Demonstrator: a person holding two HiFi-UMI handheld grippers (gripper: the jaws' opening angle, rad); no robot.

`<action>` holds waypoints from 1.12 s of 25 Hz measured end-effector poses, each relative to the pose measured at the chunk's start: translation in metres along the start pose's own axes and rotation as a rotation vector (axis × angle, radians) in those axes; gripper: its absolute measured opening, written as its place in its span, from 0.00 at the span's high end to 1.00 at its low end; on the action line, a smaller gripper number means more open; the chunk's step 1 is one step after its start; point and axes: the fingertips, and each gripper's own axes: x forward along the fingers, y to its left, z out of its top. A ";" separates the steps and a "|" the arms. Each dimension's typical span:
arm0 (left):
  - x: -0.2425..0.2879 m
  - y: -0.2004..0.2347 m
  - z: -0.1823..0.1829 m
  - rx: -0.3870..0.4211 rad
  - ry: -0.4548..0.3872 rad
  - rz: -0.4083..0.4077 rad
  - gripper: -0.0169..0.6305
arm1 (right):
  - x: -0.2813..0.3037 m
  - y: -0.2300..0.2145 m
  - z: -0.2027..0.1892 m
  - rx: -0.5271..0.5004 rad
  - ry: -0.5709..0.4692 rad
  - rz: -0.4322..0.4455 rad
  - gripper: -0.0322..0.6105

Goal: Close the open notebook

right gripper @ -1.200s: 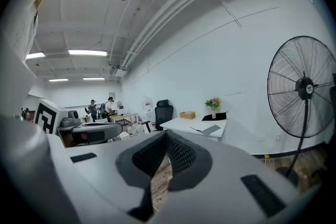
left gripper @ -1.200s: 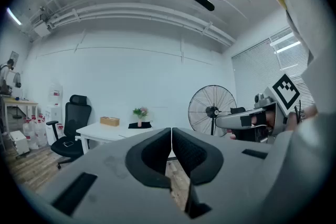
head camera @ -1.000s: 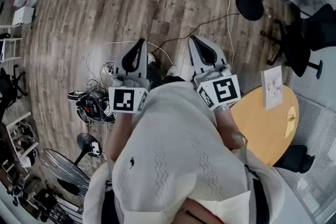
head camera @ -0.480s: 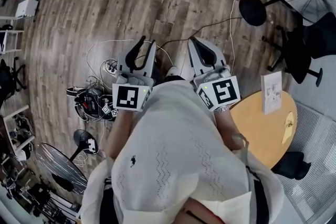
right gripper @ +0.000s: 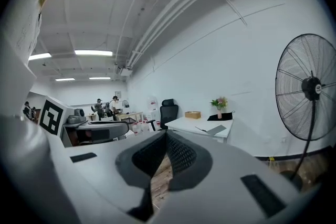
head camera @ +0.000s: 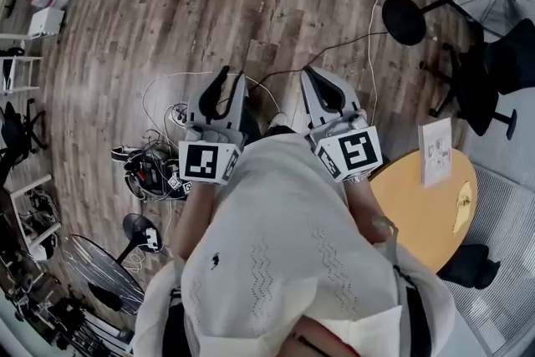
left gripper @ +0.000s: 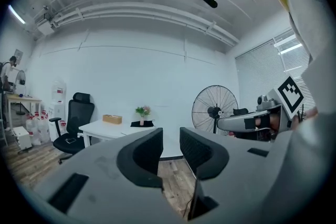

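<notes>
To the right of the right tongs [head camera: 316, 78], well apart, one white notebook [head camera: 435, 150] lies near the rim of one round table [head camera: 418, 209], with one yellow slip [head camera: 462, 206] beside it. Both tongs point out over the floor. The right tongs are pressed together and empty. The left tongs [left gripper: 170, 138] have just opened and eased in slightly, with nothing between them. Likely risks: a sideways reach could shove the notebook off the rim, and a thin cover may slip free.

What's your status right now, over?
Left gripper open, empty, jaws just opened then eased in slightly. Right gripper shut, empty. White printed item on round table, maybe the notebook, untouched. No obstruction seen.
</notes>
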 end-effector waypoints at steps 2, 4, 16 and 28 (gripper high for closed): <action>0.002 0.007 0.000 -0.014 -0.004 0.007 0.81 | 0.005 0.002 0.000 -0.015 0.007 0.003 0.95; 0.005 0.012 -0.001 -0.028 -0.005 0.011 0.81 | 0.010 0.001 0.000 -0.018 0.010 0.003 0.95; 0.049 0.062 -0.002 -0.046 -0.015 -0.014 0.81 | 0.054 -0.036 -0.001 0.015 0.026 -0.117 0.95; 0.103 0.144 0.008 -0.042 -0.006 -0.015 0.81 | 0.156 -0.035 0.017 -0.009 0.077 -0.092 0.95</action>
